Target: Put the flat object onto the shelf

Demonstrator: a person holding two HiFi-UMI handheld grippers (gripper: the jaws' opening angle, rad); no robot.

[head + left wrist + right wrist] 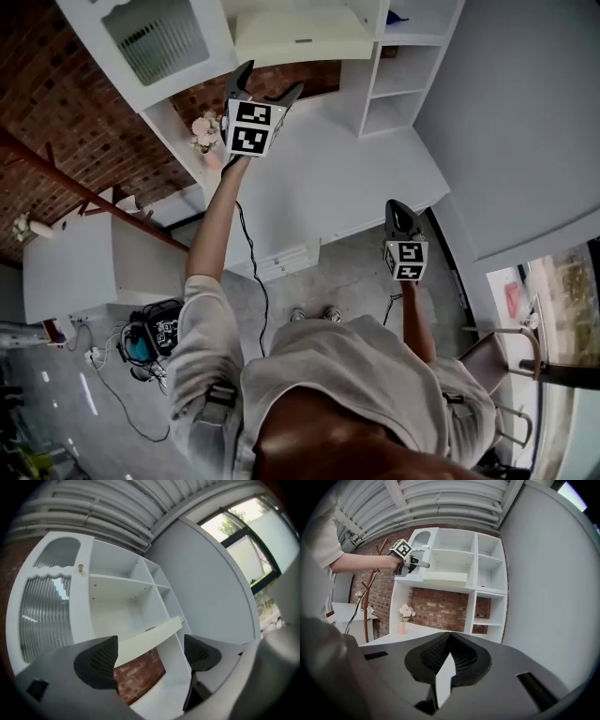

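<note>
flat object (151, 636) looks seated on the shelf (119, 579) with its front edge seemingly overhanging, left gripper (150, 654) jaws wide apart and empty just before it, right gripper (450, 656) jaws closed on nothing, so I'd back left straight out, clear of that edge.

No readable text, brand or number anywhere. Only black-and-white square marker patterns, no letters: on the left gripper (270, 82) at 12 o'clock, the right gripper (399, 206) at 3 o'clock, and a floor device (164, 330) at 8 o'clock.
</note>
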